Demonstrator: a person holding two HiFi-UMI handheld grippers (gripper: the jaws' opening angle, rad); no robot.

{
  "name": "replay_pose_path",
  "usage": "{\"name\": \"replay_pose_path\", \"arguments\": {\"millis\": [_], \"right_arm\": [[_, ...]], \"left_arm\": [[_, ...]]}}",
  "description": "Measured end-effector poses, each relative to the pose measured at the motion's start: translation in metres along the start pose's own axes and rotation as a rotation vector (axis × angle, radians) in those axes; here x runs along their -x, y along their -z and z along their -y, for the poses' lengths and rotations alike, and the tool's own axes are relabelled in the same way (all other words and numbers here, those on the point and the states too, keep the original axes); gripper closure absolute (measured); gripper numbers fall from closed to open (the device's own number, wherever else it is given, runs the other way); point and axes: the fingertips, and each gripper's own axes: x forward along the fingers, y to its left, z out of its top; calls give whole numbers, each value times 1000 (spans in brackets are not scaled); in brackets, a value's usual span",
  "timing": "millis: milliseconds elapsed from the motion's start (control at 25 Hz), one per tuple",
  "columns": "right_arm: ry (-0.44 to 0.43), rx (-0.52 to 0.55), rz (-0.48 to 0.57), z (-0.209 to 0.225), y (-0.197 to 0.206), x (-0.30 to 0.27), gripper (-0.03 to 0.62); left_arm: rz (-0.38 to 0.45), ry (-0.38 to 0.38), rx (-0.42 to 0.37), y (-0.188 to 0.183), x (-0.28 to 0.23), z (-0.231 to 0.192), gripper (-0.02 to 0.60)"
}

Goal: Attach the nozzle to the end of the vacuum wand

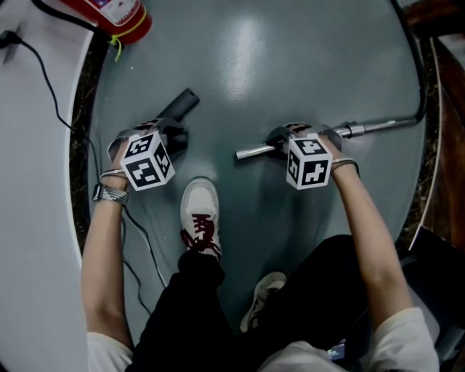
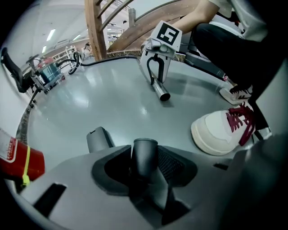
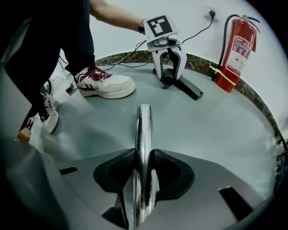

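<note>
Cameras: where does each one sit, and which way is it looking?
Head view: on the person's head, looking steeply down at the floor; shows arms, legs, a shoe, the left gripper and the right gripper.
Left gripper view: on the left gripper, looking along its jaws, closed on the nozzle; shows a shoe.
Right gripper view: on the right gripper, looking along the wand it grips; shows a shoe, legs.
Shared: the gripper views face each other; each shows the other gripper.

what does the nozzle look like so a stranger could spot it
On the round grey floor, look left, near the red fire extinguisher. The nozzle is the short dark tube in the left gripper, flat-tipped, unlike the long shiny metal wand opposite.
</note>
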Motion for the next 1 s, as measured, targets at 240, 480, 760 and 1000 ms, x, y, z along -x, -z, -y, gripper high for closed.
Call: {"name": "replay_pose_path", "arguments": {"millis": [240,480,760,1000], "right_arm": [[80,-5,27,16,-8,14,445],[121,-13,43,32,-22,26,445],[155,-16,40,47,-36,29,445],[164,-7,33,52,-46,24,445]], "left_arm": [[65,1,8,-20,-5,7,402],[102,1,40,-28,1,9,402],[122,-34,83,-40,1,14,402],[125,-90,126,-45,-6,10,402]]}}
